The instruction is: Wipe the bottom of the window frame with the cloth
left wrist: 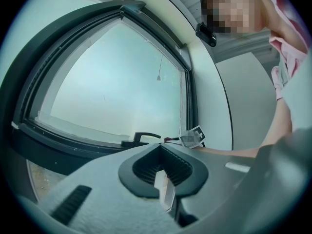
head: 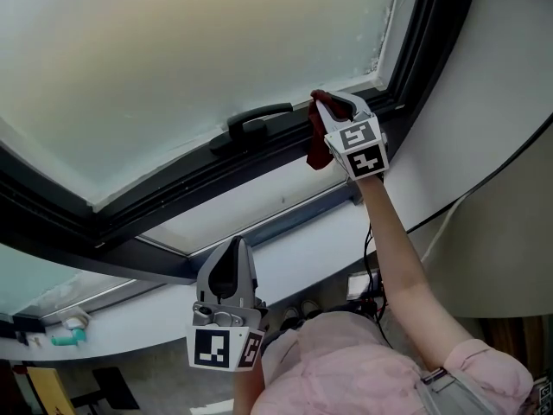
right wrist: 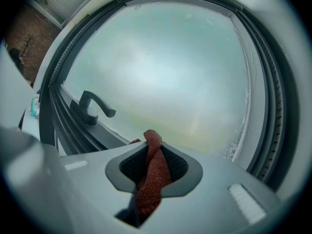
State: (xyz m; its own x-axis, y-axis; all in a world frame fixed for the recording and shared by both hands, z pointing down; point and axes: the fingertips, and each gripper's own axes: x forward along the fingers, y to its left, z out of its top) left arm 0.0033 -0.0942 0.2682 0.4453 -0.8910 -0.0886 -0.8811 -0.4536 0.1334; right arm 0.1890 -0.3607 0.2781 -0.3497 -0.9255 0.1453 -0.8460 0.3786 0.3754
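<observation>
My right gripper [head: 331, 104] is raised to the bottom rail of the dark window frame [head: 173, 175], close to its right corner, shut on a red-brown cloth [head: 318, 145] that hangs below it. In the right gripper view the cloth [right wrist: 151, 177] is pinched between the jaws, its tip poking toward the frosted pane [right wrist: 161, 67]. The black window handle [head: 256, 120] sits just left of that gripper. My left gripper [head: 232, 271] is held low, well below the frame, shut with nothing in it. The left gripper view shows its jaws together.
A white sill [head: 285, 258] runs under the window. A dark cable [head: 484, 188] curves down the wall at the right. A teal item [head: 67, 338] lies on a ledge at the lower left. The person's arm in a pink sleeve [head: 467, 366] reaches up from the bottom right.
</observation>
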